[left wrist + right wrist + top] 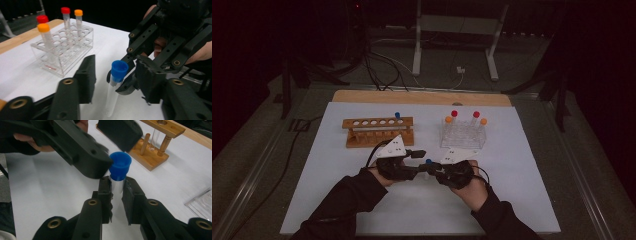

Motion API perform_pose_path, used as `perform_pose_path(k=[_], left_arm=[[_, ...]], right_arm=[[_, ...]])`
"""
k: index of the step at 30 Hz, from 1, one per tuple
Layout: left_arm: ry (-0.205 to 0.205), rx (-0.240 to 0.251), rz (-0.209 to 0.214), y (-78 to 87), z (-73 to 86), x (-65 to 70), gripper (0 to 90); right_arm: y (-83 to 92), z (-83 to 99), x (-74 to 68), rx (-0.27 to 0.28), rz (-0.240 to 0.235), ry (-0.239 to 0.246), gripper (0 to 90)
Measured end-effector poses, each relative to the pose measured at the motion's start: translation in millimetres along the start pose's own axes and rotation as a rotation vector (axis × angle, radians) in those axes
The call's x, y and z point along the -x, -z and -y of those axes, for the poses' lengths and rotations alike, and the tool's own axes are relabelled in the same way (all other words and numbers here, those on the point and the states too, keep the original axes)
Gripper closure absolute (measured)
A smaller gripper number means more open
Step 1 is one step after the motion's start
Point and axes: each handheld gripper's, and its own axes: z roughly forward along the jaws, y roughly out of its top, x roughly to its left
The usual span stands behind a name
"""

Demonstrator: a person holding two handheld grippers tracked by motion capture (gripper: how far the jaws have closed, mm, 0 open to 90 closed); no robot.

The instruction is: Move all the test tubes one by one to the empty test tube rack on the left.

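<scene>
Blue-capped tube pinched upright in my right tool, my left tool spread around its cap.

This looks like a lab set up for recording. A bench covered in white sheet stands in a dark room with black surroundings. On it are a wooden test-tube rack holding 1 blue-capped tube, and a clear plastic rack with 4 tubes capped red and orange. Behind the bench, cables trail across a grey floor past a metal stand.
</scene>
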Motion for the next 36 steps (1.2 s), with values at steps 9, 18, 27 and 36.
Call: perform_pose_path(k=[9, 18, 27, 36], left_arm=[[-0.027, -0.008, 0.006, -6.3, -2.2, 1.4, 75.2], [-0.03, 0.0, 0.008, -5.6, -2.1, -0.6, 77.4], [-0.036, 0.005, -0.016, 3.9, -6.0, -6.6, 77.6], [-0.037, 0.004, -0.08, 24.3, -9.5, -19.2, 77.6]], right_arm=[[1.2, 0.0, 1.2, 0.006, 0.001, -0.003, 76.9], [1.9, 0.4, 2.8, 0.013, -0.006, -0.013, 76.5], [8.0, 1.4, 6.9, 0.048, -0.005, -0.043, 57.8], [15.8, 0.4, 8.5, 0.109, -0.018, -0.061, 40.8]])
